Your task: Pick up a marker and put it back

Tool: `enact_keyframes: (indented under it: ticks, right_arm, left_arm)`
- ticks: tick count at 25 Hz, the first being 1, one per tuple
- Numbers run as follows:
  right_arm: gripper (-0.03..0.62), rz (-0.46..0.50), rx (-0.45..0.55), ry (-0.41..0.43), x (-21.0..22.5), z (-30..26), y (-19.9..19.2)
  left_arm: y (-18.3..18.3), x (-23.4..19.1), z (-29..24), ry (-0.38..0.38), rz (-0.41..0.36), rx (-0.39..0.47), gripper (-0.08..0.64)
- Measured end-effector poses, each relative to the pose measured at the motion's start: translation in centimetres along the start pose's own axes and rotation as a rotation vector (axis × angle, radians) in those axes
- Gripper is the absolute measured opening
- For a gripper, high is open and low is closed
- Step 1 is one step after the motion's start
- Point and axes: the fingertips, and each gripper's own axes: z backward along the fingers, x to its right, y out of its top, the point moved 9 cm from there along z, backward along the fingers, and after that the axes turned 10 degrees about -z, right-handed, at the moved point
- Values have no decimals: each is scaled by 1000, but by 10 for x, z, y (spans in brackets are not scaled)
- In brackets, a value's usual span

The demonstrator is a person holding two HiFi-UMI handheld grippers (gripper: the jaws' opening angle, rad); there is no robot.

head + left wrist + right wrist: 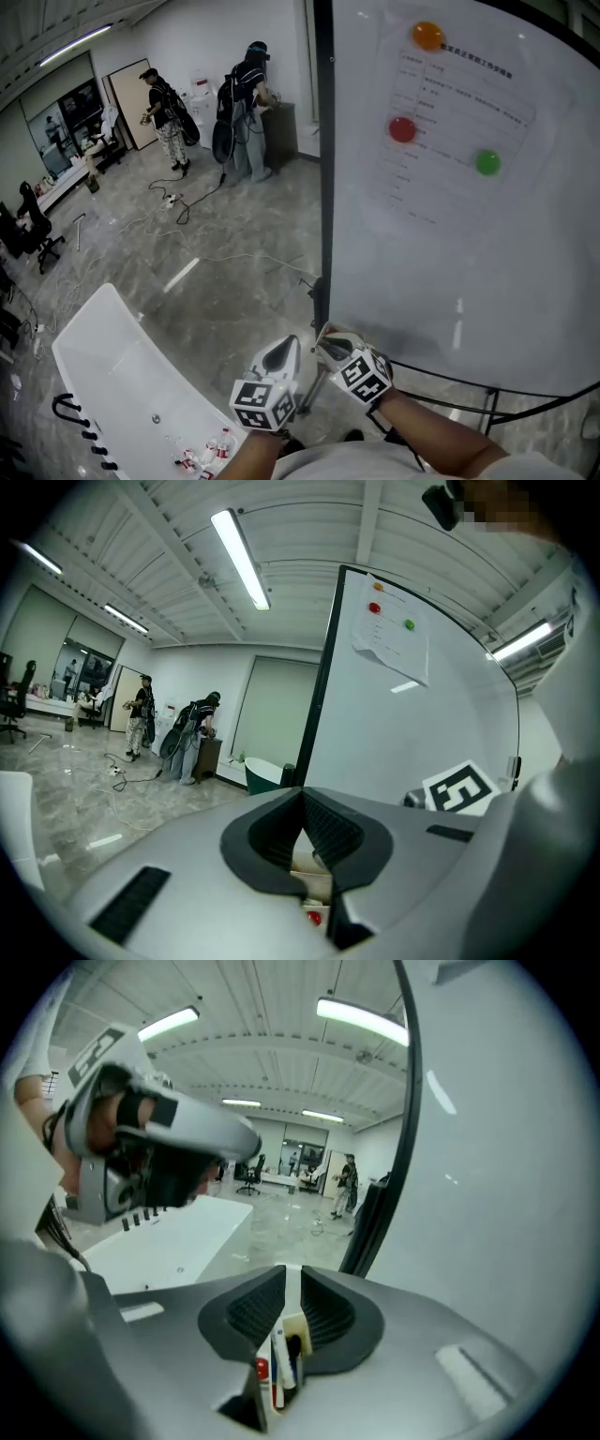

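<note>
My right gripper hovers by the lower left corner of the whiteboard. A white marker stands upright in the narrow gap between its pads, which are shut on it. Beneath the jaws sits a cream marker holder with a red-capped marker and a black-capped marker. My left gripper hangs close beside the right one, tips together, with nothing between them. Through its gap the holder and a red cap show below.
The whiteboard's black frame runs down just ahead of both grippers. A sheet of paper with coloured magnets hangs on the board. A white table stands at lower left. Two people and loose cables are far back.
</note>
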Motion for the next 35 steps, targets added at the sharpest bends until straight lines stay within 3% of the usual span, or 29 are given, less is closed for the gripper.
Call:
enact_keyframes:
  ticks: [6, 12, 35]
  right_arm:
    - [3, -112, 249, -46, 10, 67, 53]
    - [2, -200, 378, -64, 11, 111, 80]
    - [1, -242, 405, -119, 15, 115, 80]
  left_arm:
    - [19, 13, -10, -44, -42, 32, 3]
    - [34, 25, -16, -78, -68, 59, 3]
    - [50, 28, -13, -110, -89, 92, 3]
